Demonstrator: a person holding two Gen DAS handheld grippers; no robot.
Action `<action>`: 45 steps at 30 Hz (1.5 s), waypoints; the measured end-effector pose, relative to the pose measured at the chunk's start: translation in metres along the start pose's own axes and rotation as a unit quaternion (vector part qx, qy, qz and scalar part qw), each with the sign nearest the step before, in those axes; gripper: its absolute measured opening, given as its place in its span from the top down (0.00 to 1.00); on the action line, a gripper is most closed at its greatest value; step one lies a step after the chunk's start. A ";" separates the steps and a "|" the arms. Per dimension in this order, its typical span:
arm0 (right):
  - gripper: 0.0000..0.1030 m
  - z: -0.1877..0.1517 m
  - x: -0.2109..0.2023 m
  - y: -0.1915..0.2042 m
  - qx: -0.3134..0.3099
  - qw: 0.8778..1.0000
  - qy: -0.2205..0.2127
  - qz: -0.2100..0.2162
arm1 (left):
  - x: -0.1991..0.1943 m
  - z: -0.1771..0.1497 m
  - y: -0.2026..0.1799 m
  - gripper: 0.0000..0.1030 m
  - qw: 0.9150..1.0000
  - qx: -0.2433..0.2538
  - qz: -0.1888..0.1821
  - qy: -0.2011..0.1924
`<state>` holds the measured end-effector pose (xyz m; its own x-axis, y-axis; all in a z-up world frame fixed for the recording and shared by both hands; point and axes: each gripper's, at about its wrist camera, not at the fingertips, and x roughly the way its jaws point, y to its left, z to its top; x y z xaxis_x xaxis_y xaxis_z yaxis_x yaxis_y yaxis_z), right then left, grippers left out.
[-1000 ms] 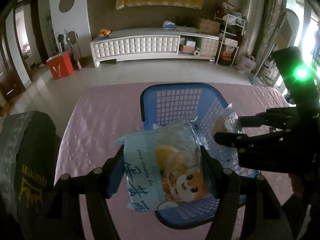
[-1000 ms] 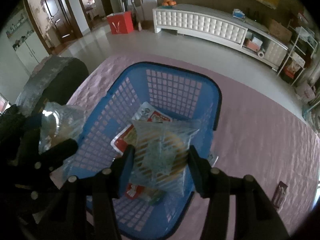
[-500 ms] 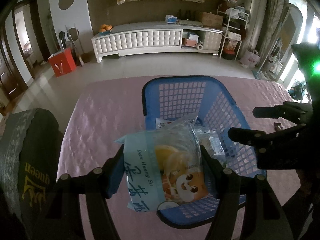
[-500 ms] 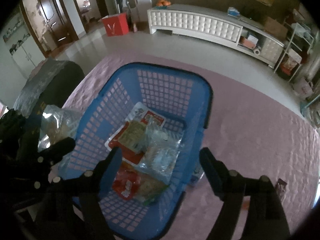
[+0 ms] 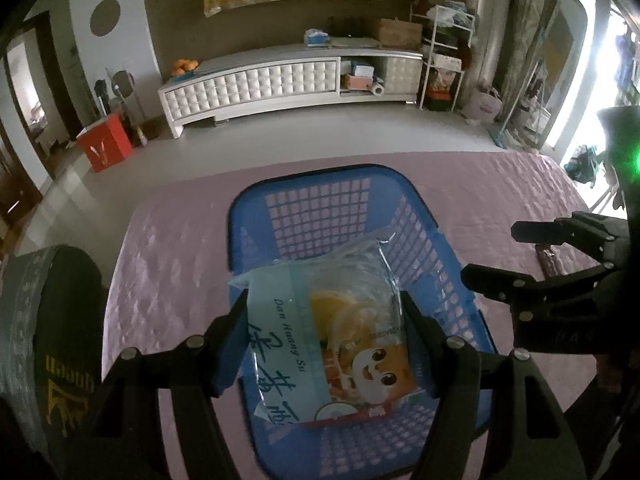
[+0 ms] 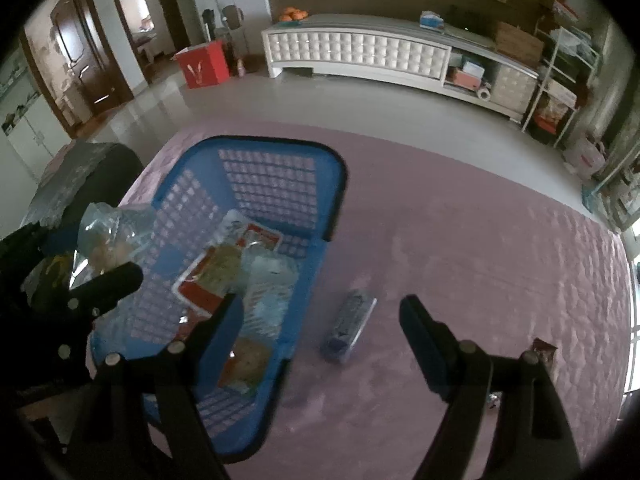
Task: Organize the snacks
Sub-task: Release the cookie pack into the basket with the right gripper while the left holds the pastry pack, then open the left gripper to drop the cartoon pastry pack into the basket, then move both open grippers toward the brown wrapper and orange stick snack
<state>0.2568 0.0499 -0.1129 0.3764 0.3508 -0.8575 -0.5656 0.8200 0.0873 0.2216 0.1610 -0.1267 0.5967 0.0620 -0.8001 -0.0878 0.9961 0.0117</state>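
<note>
A clear snack packet (image 5: pixel 332 328), banded in pale blue with printed script, yellow pastry pieces and a cartoon animal face, is gripped between the left tongs (image 5: pixel 324 332) above the blue lattice basket (image 5: pixel 320 184). Several flat packets are seen in the basket on the pink-covered counter (image 6: pixel 460 220). The right tongs (image 6: pixel 320 320) are spread apart and hold nothing, with a small dark wrapped snack (image 6: pixel 349 330) lying on the counter between them, just beside the basket.

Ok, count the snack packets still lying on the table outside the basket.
2: a dark blue packet beside the blue basket, ahead of the open right gripper, and a small dark wrapper near the table's right edge. Others may be hidden.
</note>
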 end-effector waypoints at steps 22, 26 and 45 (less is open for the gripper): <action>0.19 0.003 -0.022 -0.056 0.036 0.998 -0.037 -0.021 | 0.019 0.037 -0.026 0.21 0.999 0.022 -0.024 -0.006; 0.19 -0.004 -0.040 -0.058 0.044 0.998 -0.044 -0.016 | -0.004 0.032 -0.038 0.21 0.999 0.030 -0.020 -0.016; 0.19 -0.059 -0.117 -0.102 0.076 0.993 -0.075 -0.044 | -0.054 0.011 -0.120 0.21 0.996 0.059 -0.053 -0.035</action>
<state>0.2264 -0.1015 -0.0512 0.5308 0.3292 -0.7809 -0.4132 0.9051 0.1006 0.2090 0.0391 -0.0781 0.6519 -0.0438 -0.7571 0.0709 0.9975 0.0033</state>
